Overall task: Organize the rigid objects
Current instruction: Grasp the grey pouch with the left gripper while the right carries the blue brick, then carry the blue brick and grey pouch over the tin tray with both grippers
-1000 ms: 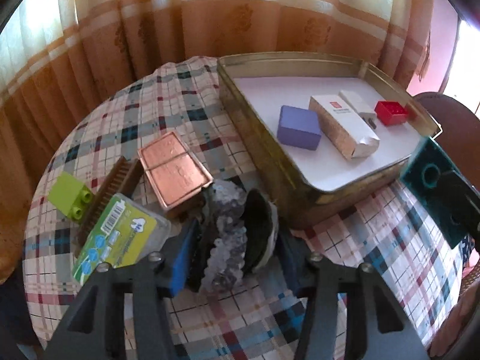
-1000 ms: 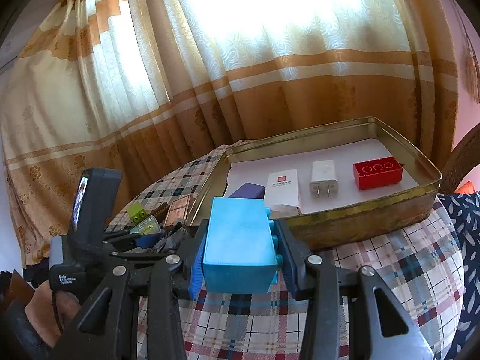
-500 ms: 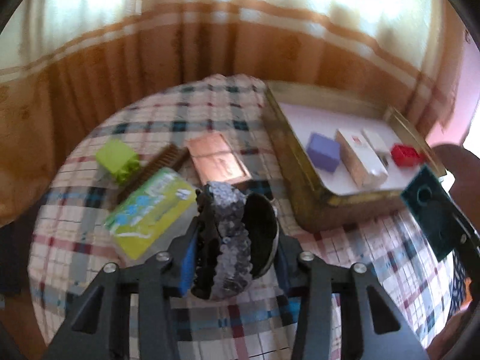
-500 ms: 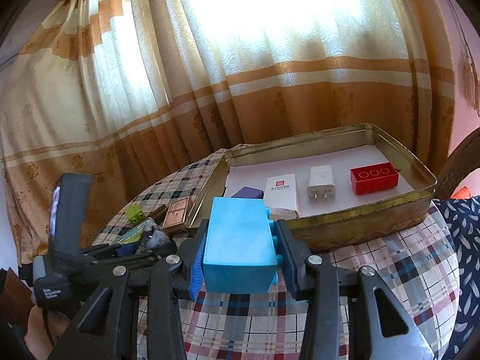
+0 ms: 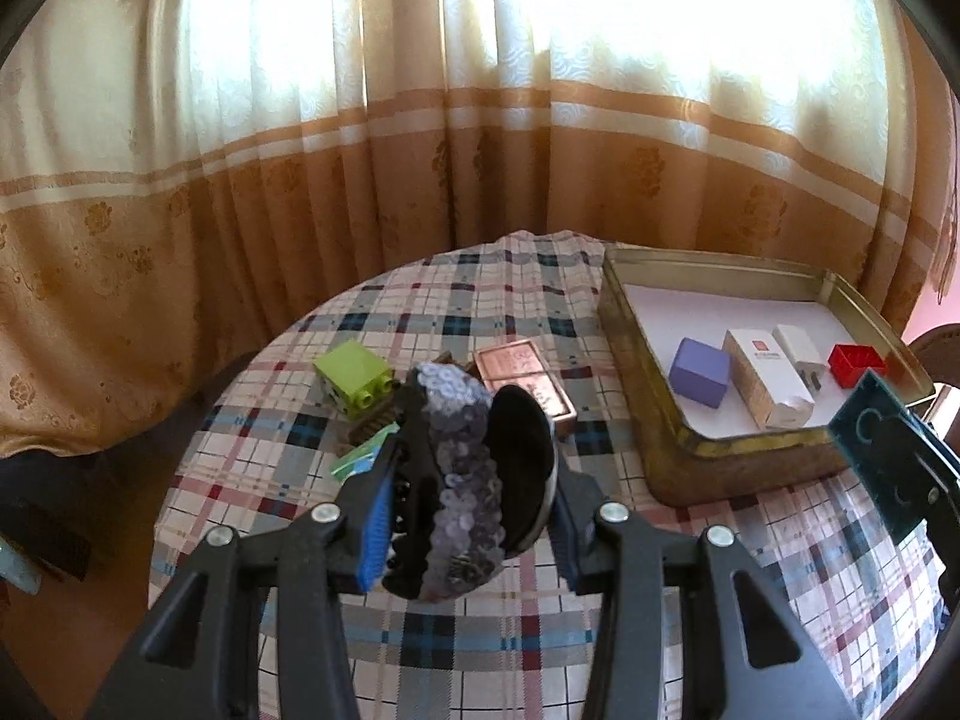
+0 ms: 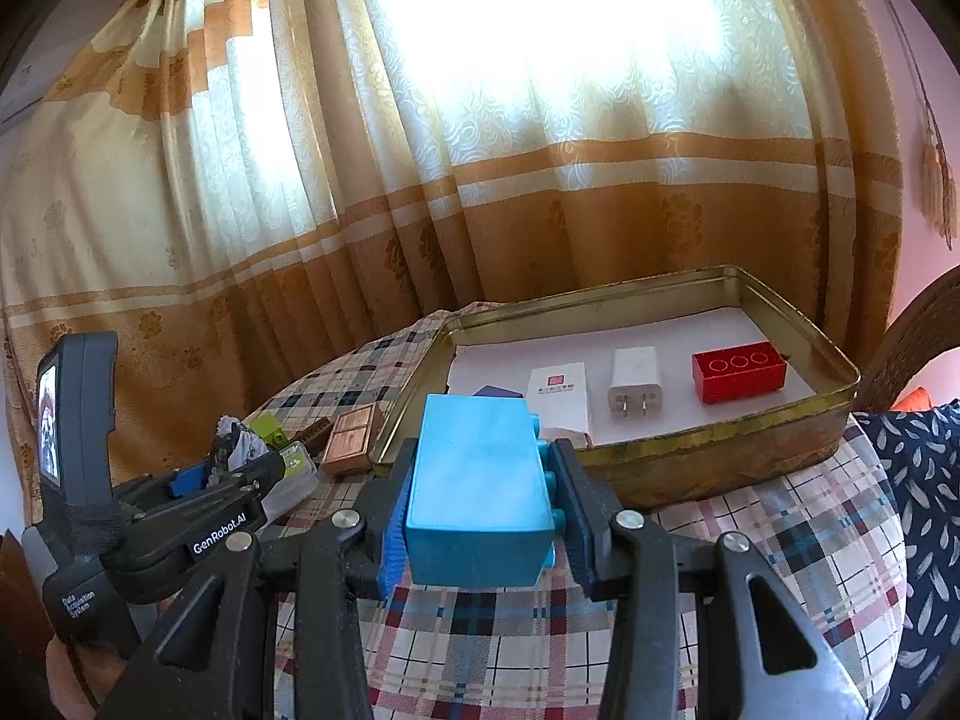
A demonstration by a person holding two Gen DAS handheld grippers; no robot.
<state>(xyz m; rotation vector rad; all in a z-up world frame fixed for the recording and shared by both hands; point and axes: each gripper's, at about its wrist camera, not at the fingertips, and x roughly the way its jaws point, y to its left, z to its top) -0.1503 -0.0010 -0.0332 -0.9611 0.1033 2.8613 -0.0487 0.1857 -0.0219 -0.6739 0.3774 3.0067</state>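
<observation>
My left gripper [image 5: 468, 534] is shut on a sequined purple and black hair clip [image 5: 471, 474], held above the checked table. My right gripper [image 6: 480, 504] is shut on a light blue toy brick [image 6: 477, 495], held in front of the gold tin tray [image 6: 708, 456]. In the right wrist view the tray holds a red brick [image 6: 739, 371], a white charger plug [image 6: 635, 387], a white box [image 6: 558, 399] and a purple block [image 6: 495, 391]. The tray [image 5: 630, 360] shows at the right in the left wrist view. The left gripper [image 6: 240, 468] also shows at the left in the right wrist view.
On the table left of the tray lie a lime green brick [image 5: 354, 378], a copper-coloured tin [image 5: 525, 381], a brown comb [image 5: 369, 426] and a green-labelled clear case [image 5: 360, 456]. Curtains hang behind. The right gripper's teal brick [image 5: 882, 450] shows at the right edge.
My left gripper has lifted the hair clip off the table and tilted up, so the table objects now lie lower and farther. The right gripper holds the blue brick almost still.
</observation>
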